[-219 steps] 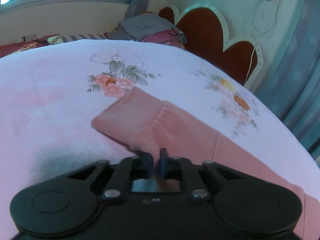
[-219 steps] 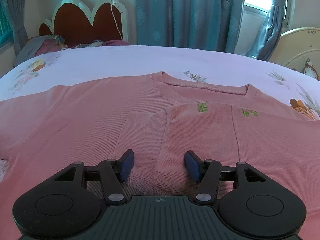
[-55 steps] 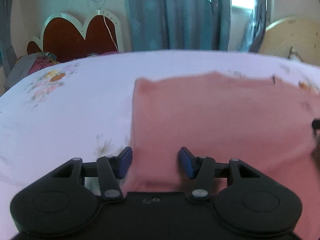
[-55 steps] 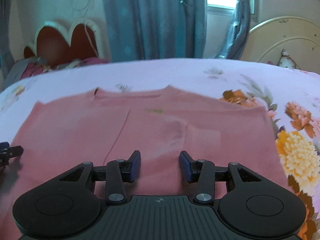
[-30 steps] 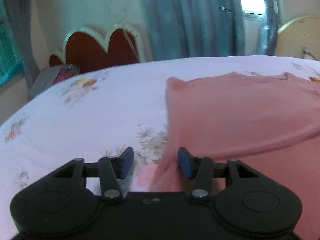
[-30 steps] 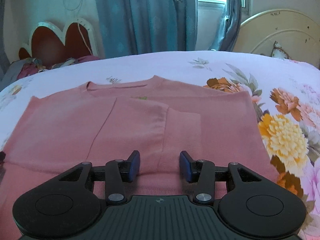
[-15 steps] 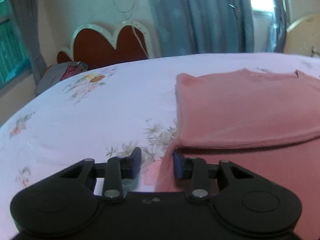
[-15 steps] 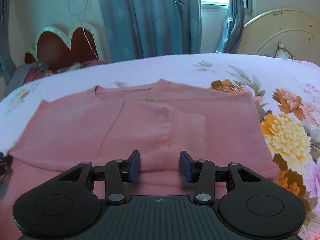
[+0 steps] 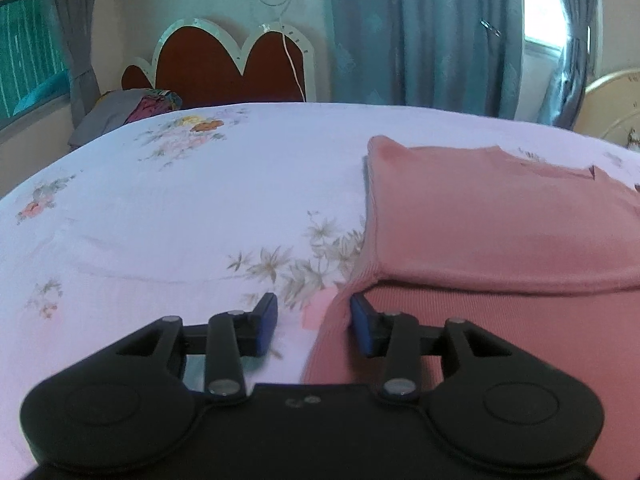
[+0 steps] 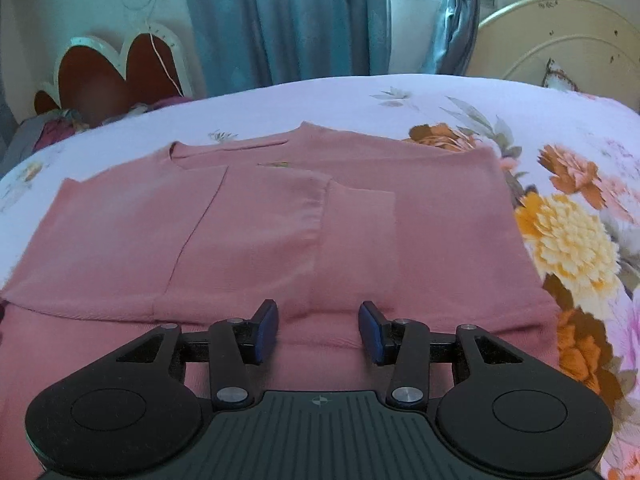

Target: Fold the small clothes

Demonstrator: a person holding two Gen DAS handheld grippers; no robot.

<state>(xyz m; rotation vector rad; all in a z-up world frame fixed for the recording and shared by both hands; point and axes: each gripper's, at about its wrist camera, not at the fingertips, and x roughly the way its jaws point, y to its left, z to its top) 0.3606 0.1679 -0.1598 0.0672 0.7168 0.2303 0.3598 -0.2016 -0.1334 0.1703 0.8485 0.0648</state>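
Note:
A pink sweater (image 9: 500, 232) lies flat on the flowered bed sheet (image 9: 160, 208), with both sleeves folded across its front. In the right wrist view a ribbed cuff (image 10: 356, 232) rests near the sweater's (image 10: 240, 232) middle. My left gripper (image 9: 314, 326) is at the sweater's lower left side edge. Its jaws are opening, and the fabric edge runs between them close to the right pad, unpinched. My right gripper (image 10: 318, 332) stands open low over the sweater's lower middle, just below the folded sleeves, gripping nothing.
A red heart-shaped headboard (image 9: 224, 68) and a pile of clothes (image 9: 132, 112) stand at the bed's far left. Blue curtains (image 10: 288, 20) hang behind. A cream curved bed end (image 10: 560, 40) is at the far right. Bare sheet stretches left of the sweater.
The left gripper's jaws narrowed around the sweater's side edge half a second ago and have now widened again. The right gripper has stayed put with its jaws unchanged.

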